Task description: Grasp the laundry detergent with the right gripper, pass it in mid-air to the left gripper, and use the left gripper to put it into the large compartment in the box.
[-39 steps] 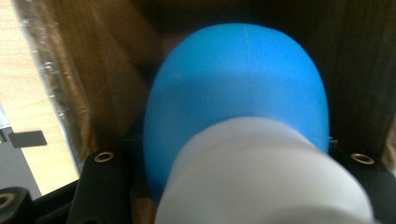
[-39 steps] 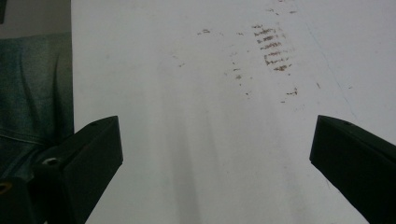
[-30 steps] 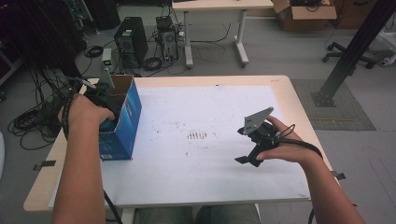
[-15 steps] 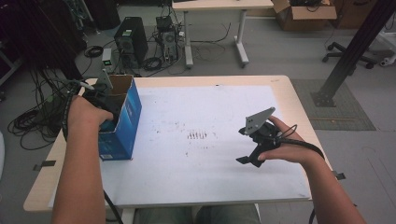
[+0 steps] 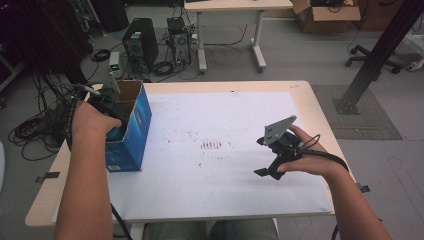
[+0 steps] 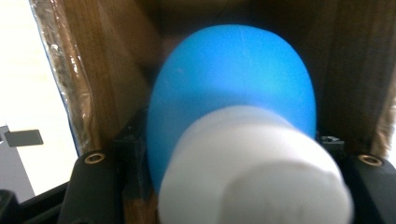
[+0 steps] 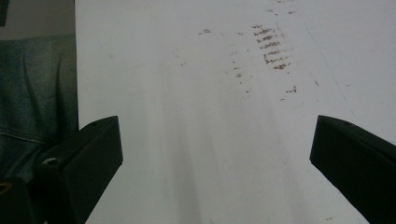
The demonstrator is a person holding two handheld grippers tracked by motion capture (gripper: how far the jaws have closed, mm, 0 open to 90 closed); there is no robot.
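An open-topped blue cardboard box (image 5: 131,131) stands on the table's left side. My left gripper (image 5: 111,116) reaches down into it, mostly covered by the hand. In the left gripper view its jaws sit tight on either side of a rounded blue object (image 6: 233,84) with a white cylindrical end (image 6: 252,172), against the box's brown inner walls; the left gripper (image 6: 231,140) is shut on it. My right gripper (image 5: 267,170) hovers over the right part of the white sheet, jaws wide apart. Between the right gripper (image 7: 217,140) jaws there is only bare sheet.
A white sheet (image 5: 220,115) with small brown smudges (image 5: 211,145) covers most of the tabletop (image 5: 310,100). On the floor behind the table are computer towers (image 5: 139,45), cables and another table. A black post (image 5: 380,55) stands at the right.
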